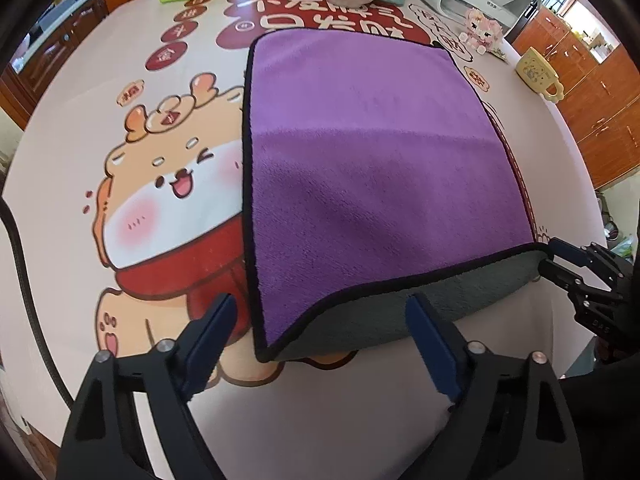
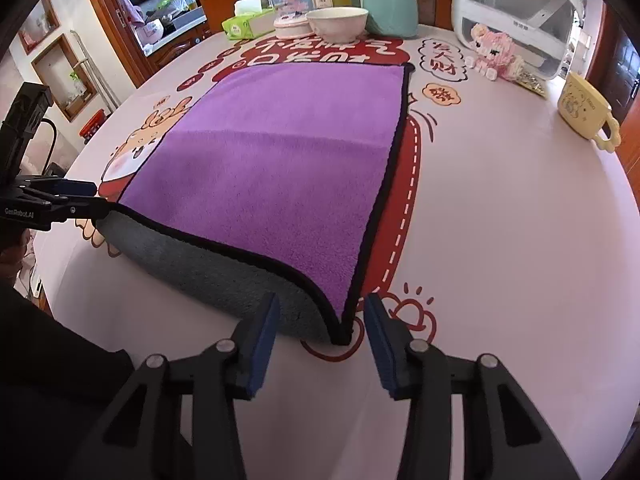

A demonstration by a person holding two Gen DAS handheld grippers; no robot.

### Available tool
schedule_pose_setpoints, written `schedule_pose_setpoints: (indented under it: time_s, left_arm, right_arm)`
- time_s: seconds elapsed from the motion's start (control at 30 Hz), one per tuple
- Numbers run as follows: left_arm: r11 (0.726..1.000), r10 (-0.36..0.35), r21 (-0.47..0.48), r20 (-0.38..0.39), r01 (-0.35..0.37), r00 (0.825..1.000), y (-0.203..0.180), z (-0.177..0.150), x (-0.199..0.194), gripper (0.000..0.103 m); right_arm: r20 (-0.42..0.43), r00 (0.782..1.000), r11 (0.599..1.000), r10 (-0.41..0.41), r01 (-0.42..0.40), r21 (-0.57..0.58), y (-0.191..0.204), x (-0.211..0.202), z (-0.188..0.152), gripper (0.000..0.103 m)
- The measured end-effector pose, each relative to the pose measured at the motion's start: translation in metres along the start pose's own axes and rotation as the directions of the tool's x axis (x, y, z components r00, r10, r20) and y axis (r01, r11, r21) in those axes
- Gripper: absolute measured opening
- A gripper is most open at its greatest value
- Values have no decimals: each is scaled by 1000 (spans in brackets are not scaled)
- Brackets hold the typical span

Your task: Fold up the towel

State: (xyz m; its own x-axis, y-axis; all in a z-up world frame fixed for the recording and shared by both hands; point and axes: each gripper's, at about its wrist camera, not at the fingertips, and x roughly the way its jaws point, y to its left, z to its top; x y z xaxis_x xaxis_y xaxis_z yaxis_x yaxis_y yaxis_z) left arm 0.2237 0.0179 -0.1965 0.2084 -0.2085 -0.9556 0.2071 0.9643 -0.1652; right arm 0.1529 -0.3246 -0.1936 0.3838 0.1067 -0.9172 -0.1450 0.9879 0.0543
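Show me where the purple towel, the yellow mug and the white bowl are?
purple towel point(image 1: 360, 140), left wrist view, middle of its purple face.
yellow mug point(image 2: 580, 112), right wrist view, side of its body.
white bowl point(image 2: 336, 24), right wrist view, its outer wall.

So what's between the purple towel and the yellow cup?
Only bare tablecloth with printed cartoon shapes lies between the purple towel and the yellow cup. The right wrist view shows that stretch best.

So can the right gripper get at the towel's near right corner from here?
Probably yes: the right gripper is open, the towel corner sits between its fingers, lifted off the table, with nothing in the way.
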Motion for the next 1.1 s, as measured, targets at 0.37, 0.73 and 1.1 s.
schedule_pose_setpoints:
  time_s: [0.37,0.73,1.1]
  left_arm:
    - [999,-44,-32,-42,43,998,4,-7,10,55]
    - [999,-25,-27,-51,24,998,7,-9,11,40]
    - [1000,5,8,-70,-4,998,11,-6,16,18]
  right_arm:
    - [-37,999,1000,24,-24,4,-7,5,-8,35]
    - [-26,999,999,30,-31,-23,-3,4,-7,25]
    - [-20,999,999,33,-33,-37,-4,5,-3,16]
